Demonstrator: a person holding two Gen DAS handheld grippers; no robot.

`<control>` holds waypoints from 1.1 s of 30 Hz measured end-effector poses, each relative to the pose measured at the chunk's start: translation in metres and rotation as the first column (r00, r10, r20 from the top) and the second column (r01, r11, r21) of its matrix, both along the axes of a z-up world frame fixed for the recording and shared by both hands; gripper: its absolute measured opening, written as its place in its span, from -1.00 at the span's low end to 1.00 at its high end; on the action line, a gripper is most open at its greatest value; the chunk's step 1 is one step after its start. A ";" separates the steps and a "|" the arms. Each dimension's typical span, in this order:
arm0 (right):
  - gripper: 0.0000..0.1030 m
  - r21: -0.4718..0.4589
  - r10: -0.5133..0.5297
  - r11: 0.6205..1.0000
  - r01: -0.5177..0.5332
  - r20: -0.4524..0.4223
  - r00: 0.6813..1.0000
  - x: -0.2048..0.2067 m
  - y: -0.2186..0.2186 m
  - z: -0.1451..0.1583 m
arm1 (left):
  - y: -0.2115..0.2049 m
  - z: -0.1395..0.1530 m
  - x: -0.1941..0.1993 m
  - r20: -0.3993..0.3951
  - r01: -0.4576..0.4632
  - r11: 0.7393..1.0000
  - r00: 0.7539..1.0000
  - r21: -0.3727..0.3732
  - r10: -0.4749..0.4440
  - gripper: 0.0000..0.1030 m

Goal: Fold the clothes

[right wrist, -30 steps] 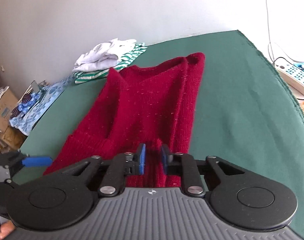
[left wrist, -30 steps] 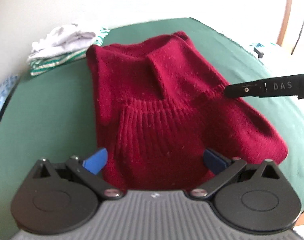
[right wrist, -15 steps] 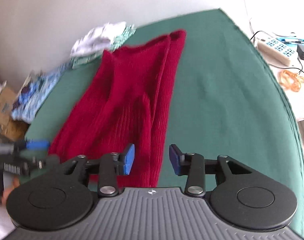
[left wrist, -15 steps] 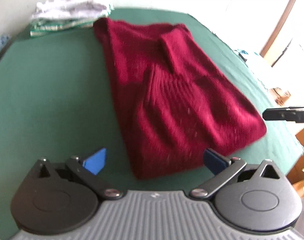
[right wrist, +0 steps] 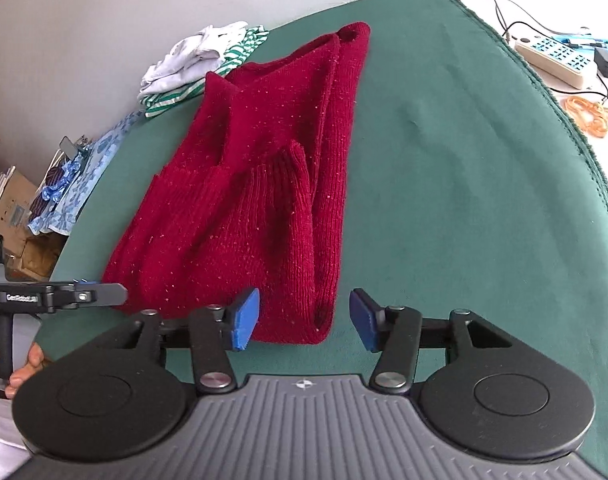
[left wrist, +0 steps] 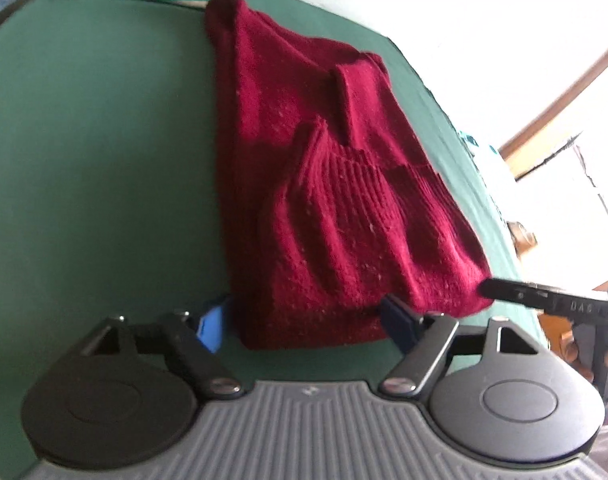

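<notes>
sweater (right wrist: 256, 200) near table edge | right tool (right wrist: 304, 320) opening | cloth (right wrist: 463, 200) bare rightward

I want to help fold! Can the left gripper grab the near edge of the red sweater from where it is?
Probably yes. The left gripper sits right at the near edge of the red sweater, its jaws closing around that corner. Nothing lies between them on the green cloth.

Daylight entered from beyond the right gripper (left wrist: 499, 294), overexposing the wall (left wrist: 483, 20) ahead of the left gripper (left wrist: 305, 326). Fisheye distortion curved the table (right wrist: 463, 160) edge; the sweater (left wrist: 323, 180) appeared slightly soft, with mild shadows in its folds.
</notes>
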State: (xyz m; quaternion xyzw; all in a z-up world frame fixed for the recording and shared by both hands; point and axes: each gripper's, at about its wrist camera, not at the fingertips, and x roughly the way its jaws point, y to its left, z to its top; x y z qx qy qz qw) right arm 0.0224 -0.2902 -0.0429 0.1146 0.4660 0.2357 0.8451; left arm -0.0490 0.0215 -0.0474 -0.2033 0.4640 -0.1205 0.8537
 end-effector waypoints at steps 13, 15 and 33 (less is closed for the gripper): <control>-0.03 -0.008 0.000 1.000 0.002 0.217 0.976 0.025 0.008 0.019 | -0.019 0.016 0.066 0.175 0.093 0.988 0.978 0.127 -0.114 0.24; -0.05 0.003 -0.002 1.000 0.002 0.229 0.973 0.033 0.013 0.014 | -0.019 0.002 0.081 0.118 0.101 0.987 0.986 0.121 -0.116 0.04; -0.88 -0.084 0.069 0.995 -0.048 0.258 0.964 0.056 0.041 -0.008 | -0.019 0.004 0.062 0.166 0.020 0.976 0.985 0.218 -0.057 -0.35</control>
